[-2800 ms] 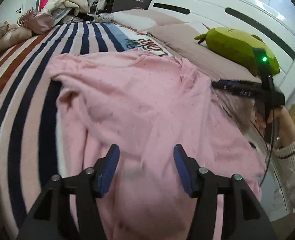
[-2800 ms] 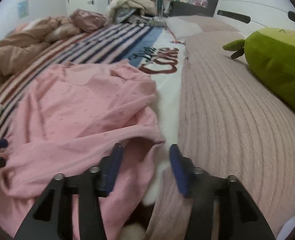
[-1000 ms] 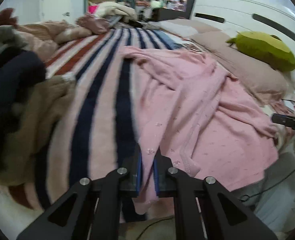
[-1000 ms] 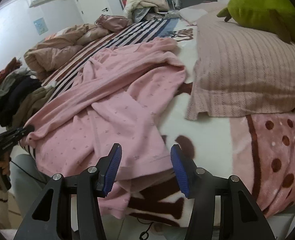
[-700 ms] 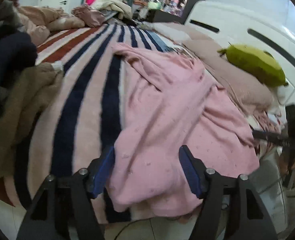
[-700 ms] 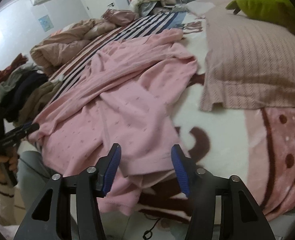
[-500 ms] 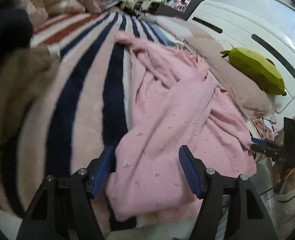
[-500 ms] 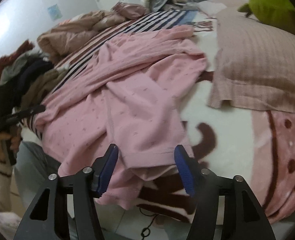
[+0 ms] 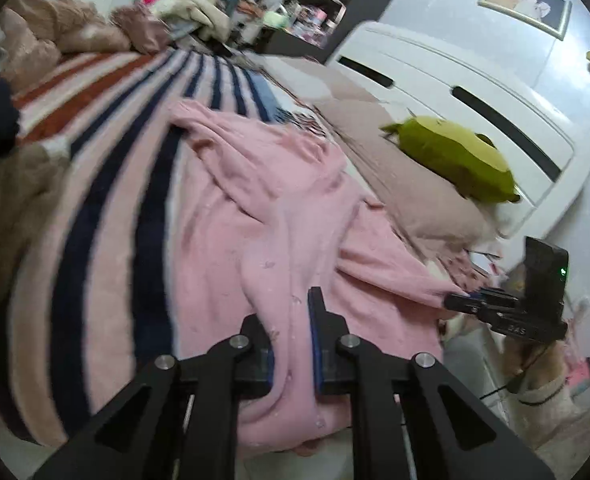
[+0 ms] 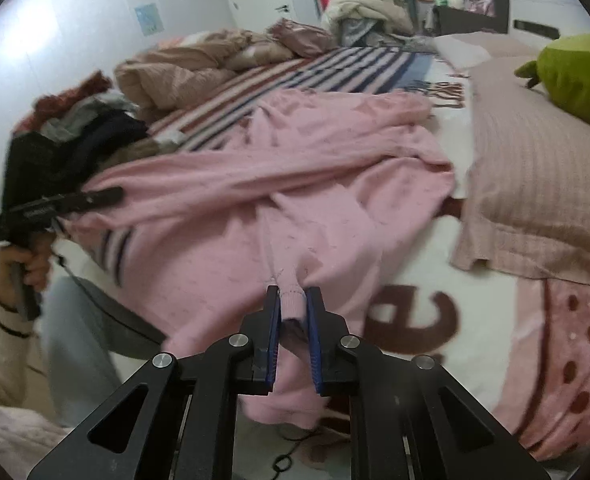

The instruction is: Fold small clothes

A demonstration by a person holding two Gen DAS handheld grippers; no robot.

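Note:
A pink garment (image 9: 279,216) with small dots lies rumpled across the striped blanket on the bed; it also shows in the right wrist view (image 10: 255,200). My left gripper (image 9: 291,320) is shut on a fold of its near hem at the bed's front edge. My right gripper (image 10: 293,304) is shut on a bunched piece of the garment's hem near the bed's front edge. The right gripper also shows in the left wrist view (image 9: 471,304), and the left gripper in the right wrist view (image 10: 107,196), at the garment's left corner.
A striped blanket (image 9: 107,184) covers the bed. A beige pillow (image 10: 535,184) and a green plush toy (image 9: 451,156) lie to the right. A pile of dark and brown clothes (image 10: 75,132) sits at the left. A white headboard (image 9: 455,80) stands behind.
Both grippers were open half a second ago and have closed on the pink garment's near hem. The cloth is now pulled into folds toward each gripper.

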